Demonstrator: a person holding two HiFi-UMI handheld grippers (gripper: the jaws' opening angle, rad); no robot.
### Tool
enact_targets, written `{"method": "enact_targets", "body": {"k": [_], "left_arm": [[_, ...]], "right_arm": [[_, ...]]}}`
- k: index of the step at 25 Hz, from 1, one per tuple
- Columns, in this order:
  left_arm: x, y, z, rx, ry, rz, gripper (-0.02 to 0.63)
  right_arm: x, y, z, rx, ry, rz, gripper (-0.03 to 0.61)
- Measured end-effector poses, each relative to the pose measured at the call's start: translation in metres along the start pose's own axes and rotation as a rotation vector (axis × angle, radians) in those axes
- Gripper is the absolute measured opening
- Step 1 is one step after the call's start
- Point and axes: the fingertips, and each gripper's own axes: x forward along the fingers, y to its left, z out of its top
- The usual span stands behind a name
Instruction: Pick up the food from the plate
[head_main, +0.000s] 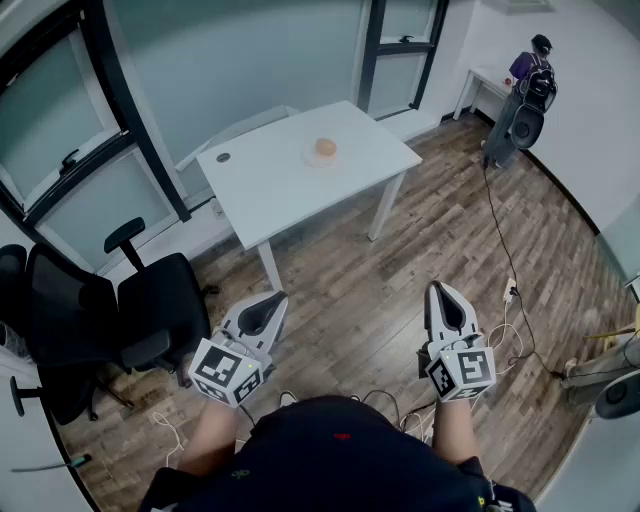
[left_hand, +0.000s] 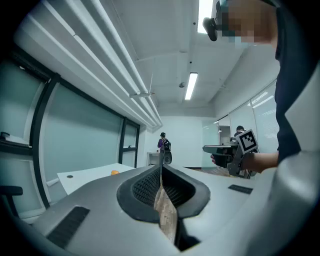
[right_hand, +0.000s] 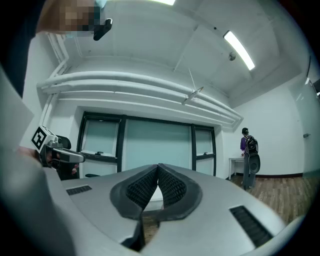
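Fingers (left_hand: 145, 189) pressed together and empty on the left gripper (head_main: 272, 298), likewise on the right gripper (head_main: 441, 290), both low in the frame over the wooden floor (head_main: 350, 280); the orange food (head_main: 325, 149) sits on its plate (head_main: 311, 160) on the white table (head_main: 260, 178), upper centre, well apart

We see a white table (head_main: 262, 172) on a wood floor (head_main: 370, 290), with a black office chair (head_main: 140, 310) near its left side. In the far corner a person with a backpack (head_main: 527, 85) stands at a small white desk (head_main: 483, 78). A dark cable (head_main: 499, 235) trails across the floor.
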Motion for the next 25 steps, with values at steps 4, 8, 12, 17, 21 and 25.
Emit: {"method": "enact_targets", "body": {"k": [4, 8, 12, 17, 21, 25], "left_arm": [[0.004, 0.001, -0.001, 0.023, 0.010, -0.001, 0.032], [0.007, -0.002, -0.001, 0.027, 0.009, -0.014, 0.032], [0.007, -0.006, -0.004, 0.035, 0.019, -0.025, 0.032], [0.010, -0.008, -0.002, 0.031, 0.021, -0.022, 0.032], [0.016, -0.017, -0.003, 0.035, 0.031, -0.013, 0.032], [0.026, -0.033, -0.008, 0.044, 0.043, 0.006, 0.034]], "right_arm": [[0.003, 0.007, -0.002, 0.004, -0.005, 0.010, 0.025], [0.001, 0.005, 0.004, 0.017, -0.029, -0.004, 0.025], [-0.004, 0.001, 0.012, 0.036, -0.066, -0.033, 0.026], [-0.006, -0.003, 0.007, 0.044, -0.046, -0.029, 0.026], [-0.012, -0.009, 0.012, 0.081, -0.069, 0.001, 0.026], [-0.020, -0.027, -0.001, 0.116, -0.061, 0.014, 0.026]]}}
